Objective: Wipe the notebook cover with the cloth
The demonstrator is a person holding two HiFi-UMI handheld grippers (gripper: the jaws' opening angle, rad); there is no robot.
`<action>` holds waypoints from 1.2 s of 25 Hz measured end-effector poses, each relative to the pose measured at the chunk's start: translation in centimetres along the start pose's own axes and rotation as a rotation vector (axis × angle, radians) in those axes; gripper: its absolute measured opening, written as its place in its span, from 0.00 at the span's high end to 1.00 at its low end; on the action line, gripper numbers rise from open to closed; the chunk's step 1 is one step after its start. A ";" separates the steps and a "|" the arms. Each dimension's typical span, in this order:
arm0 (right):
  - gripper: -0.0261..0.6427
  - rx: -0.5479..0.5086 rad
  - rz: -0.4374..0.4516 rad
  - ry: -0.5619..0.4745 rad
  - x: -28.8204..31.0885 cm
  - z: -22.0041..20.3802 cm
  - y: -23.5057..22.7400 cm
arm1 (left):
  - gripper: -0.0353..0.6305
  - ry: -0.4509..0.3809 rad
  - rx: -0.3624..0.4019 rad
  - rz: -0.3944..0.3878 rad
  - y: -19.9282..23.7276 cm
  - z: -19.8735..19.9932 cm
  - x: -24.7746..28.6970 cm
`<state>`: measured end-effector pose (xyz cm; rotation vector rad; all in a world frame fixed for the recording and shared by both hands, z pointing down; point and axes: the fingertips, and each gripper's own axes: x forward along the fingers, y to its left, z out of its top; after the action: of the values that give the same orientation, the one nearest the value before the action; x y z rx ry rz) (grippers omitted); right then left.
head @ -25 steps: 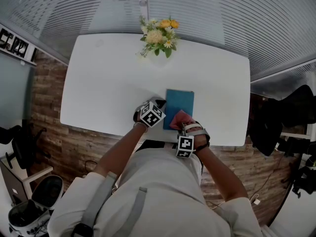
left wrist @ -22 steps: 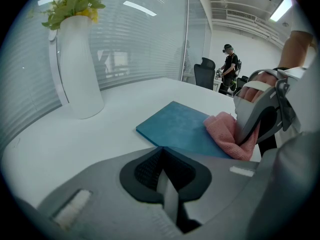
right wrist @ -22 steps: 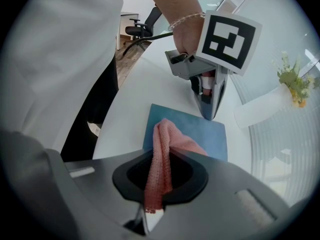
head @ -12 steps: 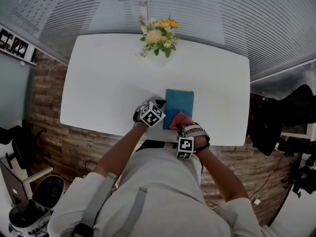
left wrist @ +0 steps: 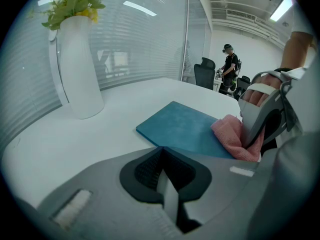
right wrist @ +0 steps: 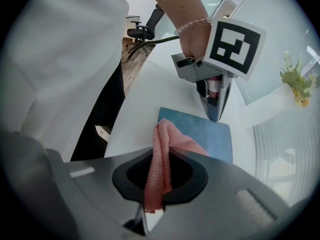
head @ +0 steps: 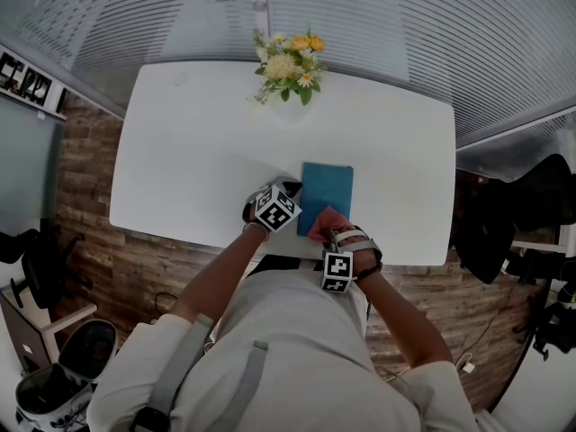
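Note:
A teal notebook lies flat near the front edge of the white table. A pink cloth rests on the notebook's near end, and my right gripper is shut on it. In the right gripper view the cloth runs up between the jaws and drapes onto the notebook. My left gripper is shut on nothing, its tip down at the notebook's left edge. In the left gripper view the notebook and the cloth lie just past the shut jaws.
A white vase of yellow and white flowers stands at the table's far side, seen close as a tall vase in the left gripper view. The table's front edge runs right below the notebook. Office chairs and a person stand far off.
My right gripper has drawn the cloth a little toward the notebook's near edge. The left gripper and the notebook have stayed put.

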<state>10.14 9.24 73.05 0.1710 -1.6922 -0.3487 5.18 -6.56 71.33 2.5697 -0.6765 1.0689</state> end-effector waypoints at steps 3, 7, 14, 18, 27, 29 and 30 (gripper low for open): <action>0.95 0.003 0.006 -0.001 0.0 0.0 0.1 | 0.94 0.001 -0.001 -0.001 0.0 0.0 0.0; 0.95 -0.005 0.017 -0.003 -0.1 0.1 0.1 | 0.94 0.004 -0.002 -0.002 0.0 -0.1 0.0; 0.94 -0.012 0.075 -0.011 -0.3 0.2 0.6 | 0.94 0.002 -0.003 -0.003 0.0 0.0 -0.1; 0.93 0.042 0.133 -0.040 -1.1 0.7 -0.1 | 0.94 0.002 -0.005 -0.005 0.0 0.0 0.0; 0.92 0.077 -0.150 -0.040 -3.5 -1.8 -10.2 | 0.94 0.002 -0.004 -0.007 -0.1 0.1 -0.1; 0.92 0.075 -0.203 -0.021 -3.5 -2.9 -12.2 | 0.94 0.002 -0.004 -0.009 -0.1 0.1 -0.1; 0.92 0.072 -0.224 -0.012 -3.5 -3.3 -13.1 | 0.94 0.002 -0.004 -0.009 -0.1 0.0 -0.1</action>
<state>12.79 -2.43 65.89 0.4144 -1.7026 -0.4560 5.19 -6.49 71.23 2.5654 -0.6654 1.0666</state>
